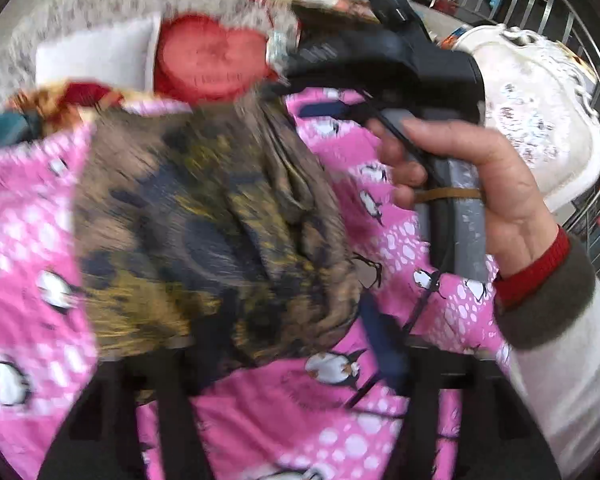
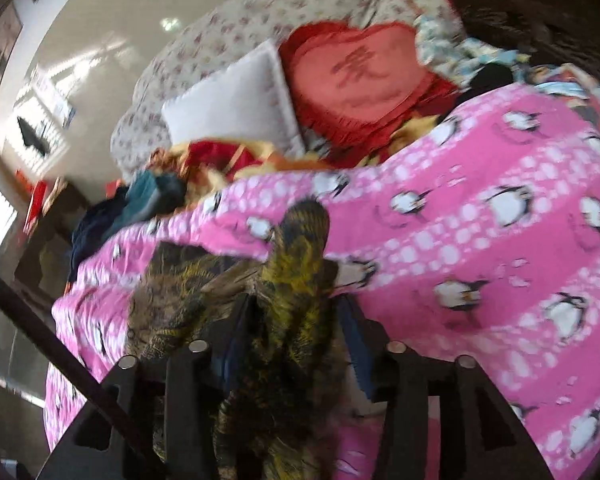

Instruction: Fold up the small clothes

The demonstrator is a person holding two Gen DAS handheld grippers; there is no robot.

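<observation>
Left gripper [image 1: 268,364]: fingers spread wide apart, brown-yellow patterned garment [image 1: 204,236] draped over left finger [image 1: 168,412], above pink penguin quilt [image 1: 284,412]. Right gripper [image 2: 290,320] clamped on same garment, cloth bunched between its fingers. Beyond quilt: white pillow [image 2: 236,100], red heart cushion [image 2: 360,76].

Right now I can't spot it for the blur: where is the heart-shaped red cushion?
Both views show the heart-shaped red cushion at the bed's far end, beside the white pillow, beyond the pink penguin quilt.

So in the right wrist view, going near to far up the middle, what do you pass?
Right gripper → brown-yellow garment → pink penguin blanket → red heart cushion → floral headboard.
</observation>
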